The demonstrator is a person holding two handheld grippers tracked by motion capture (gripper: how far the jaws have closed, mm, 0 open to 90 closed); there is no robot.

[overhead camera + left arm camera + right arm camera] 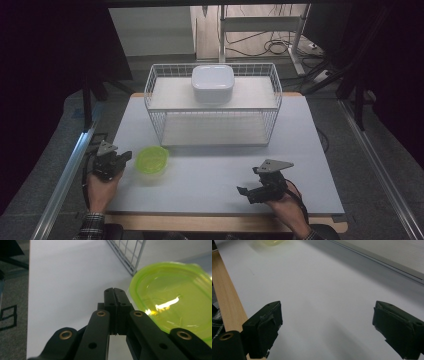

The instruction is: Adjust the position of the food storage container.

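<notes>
Beside the upright green bowl (152,160), seemingly untouched, the left gripper (126,156) sits fully closed, empty.

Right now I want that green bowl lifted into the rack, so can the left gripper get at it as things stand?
Probably yes. The left gripper sits right beside the green bowl with bare table between them. But its jaws are shut, beside the rim, so they must open first.
</notes>
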